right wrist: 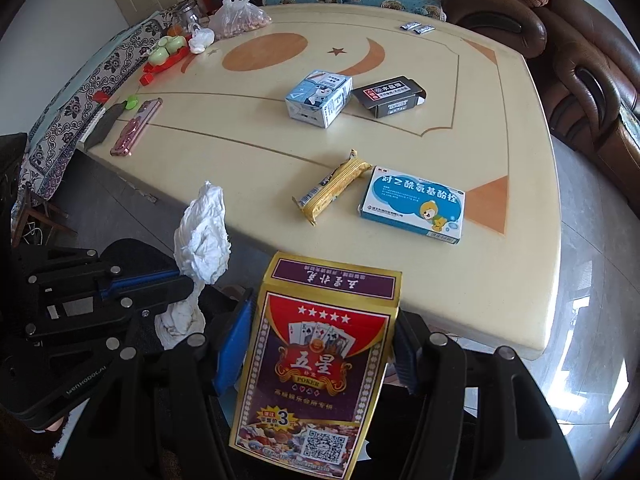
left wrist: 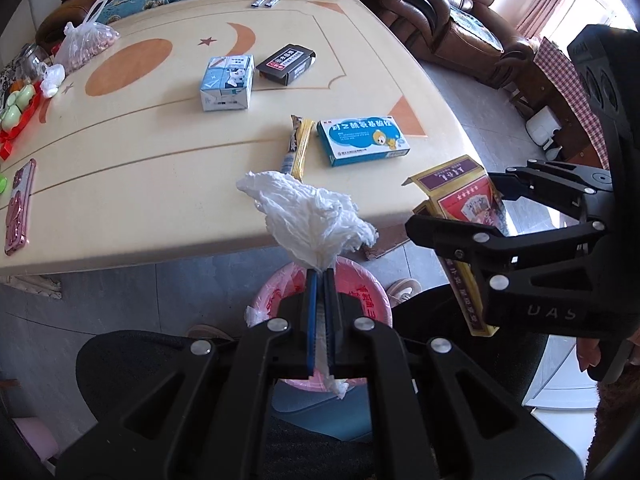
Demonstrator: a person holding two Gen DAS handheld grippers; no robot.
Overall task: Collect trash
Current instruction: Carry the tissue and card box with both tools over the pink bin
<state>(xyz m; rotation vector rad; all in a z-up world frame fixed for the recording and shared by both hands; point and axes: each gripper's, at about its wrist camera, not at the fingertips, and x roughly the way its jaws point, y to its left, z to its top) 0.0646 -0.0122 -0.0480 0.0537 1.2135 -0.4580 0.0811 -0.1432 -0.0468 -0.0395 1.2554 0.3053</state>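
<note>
Living room setup, brown leather sofa (left wrist: pixel 440 8) wrapped around a cream tabletop (left wrist: pixel 140 184). Left hand-held gripper (left wrist: pixel 320 276) is clamped tight on a crumpled white tissue (left wrist: pixel 308 216), right over a pink-lined trash bin (left wrist: pixel 356 292) on the floor. Right hand-held gripper (right wrist: pixel 320 344) is closed on a playing card box (right wrist: pixel 316 360) just off the tabletop's edge. Still on the tabletop: yellow snack wrapper (right wrist: pixel 334 186) beside a blue medicine box (right wrist: pixel 416 204), further back a pale blue carton (right wrist: pixel 320 98) and black box (right wrist: pixel 390 96).
</note>
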